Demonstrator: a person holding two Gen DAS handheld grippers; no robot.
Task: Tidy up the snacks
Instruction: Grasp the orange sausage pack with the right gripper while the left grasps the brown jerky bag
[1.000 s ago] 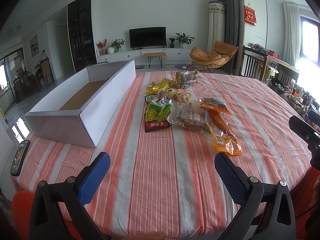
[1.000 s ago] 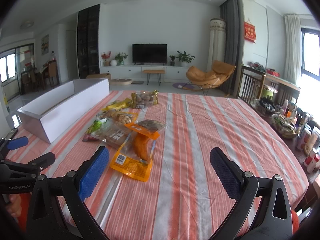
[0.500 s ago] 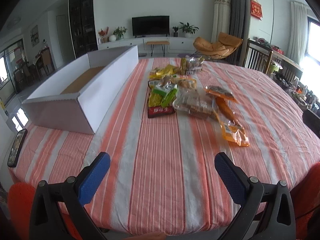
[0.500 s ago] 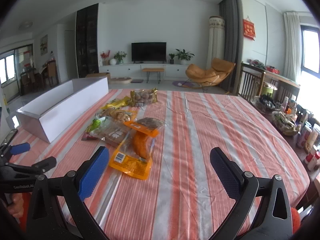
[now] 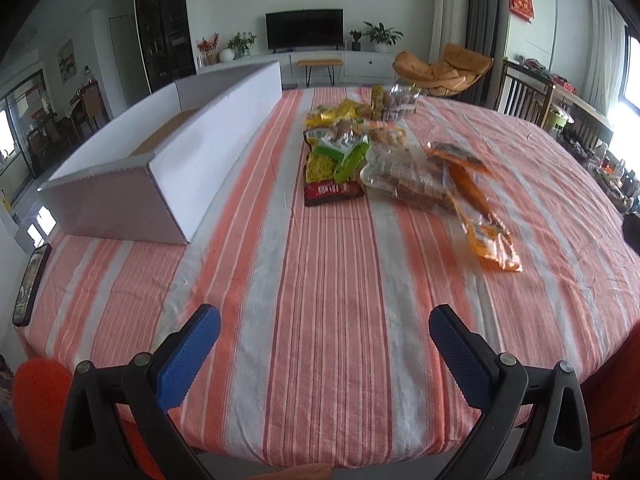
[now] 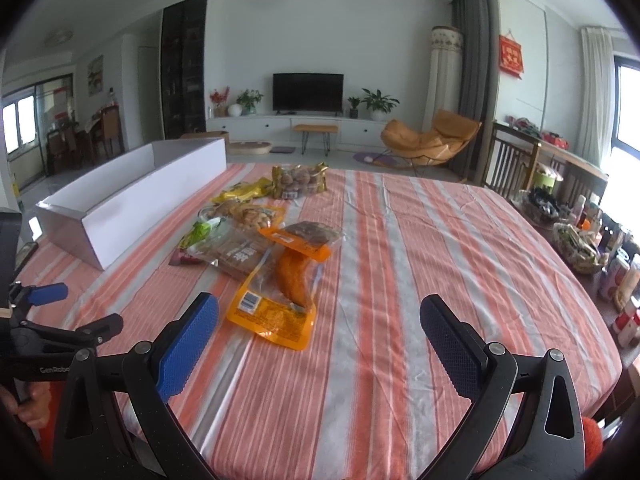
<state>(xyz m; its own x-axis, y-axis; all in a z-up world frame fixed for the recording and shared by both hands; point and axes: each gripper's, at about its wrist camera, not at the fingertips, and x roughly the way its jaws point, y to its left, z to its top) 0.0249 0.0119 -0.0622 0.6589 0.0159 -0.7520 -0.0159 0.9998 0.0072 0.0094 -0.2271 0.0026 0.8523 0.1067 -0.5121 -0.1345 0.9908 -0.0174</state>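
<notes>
Several snack packets lie in a loose pile on the striped tablecloth [image 5: 320,280]. Nearest is an orange packet with a chicken leg [image 6: 286,288], also in the left wrist view [image 5: 476,216]. Behind it lie a clear pack of brown biscuits [image 5: 408,180], a red packet [image 5: 332,192], green and yellow packets [image 5: 332,156] and a bag of nuts [image 6: 298,178]. A long white open box [image 5: 168,156] stands to the left, empty inside. My left gripper [image 5: 324,340] is open near the table's front edge. My right gripper [image 6: 320,332] is open, just short of the orange packet.
A black phone [image 5: 30,280] lies at the table's left edge. The left gripper [image 6: 48,308] shows at the far left of the right wrist view. Baskets and bottles [image 6: 580,240] crowd a side shelf on the right. Chairs and a TV stand beyond the table.
The left gripper has risen and tipped down over the table, so the snacks and box sit lower in its view. The right gripper has moved slightly forward toward the orange packet.
</notes>
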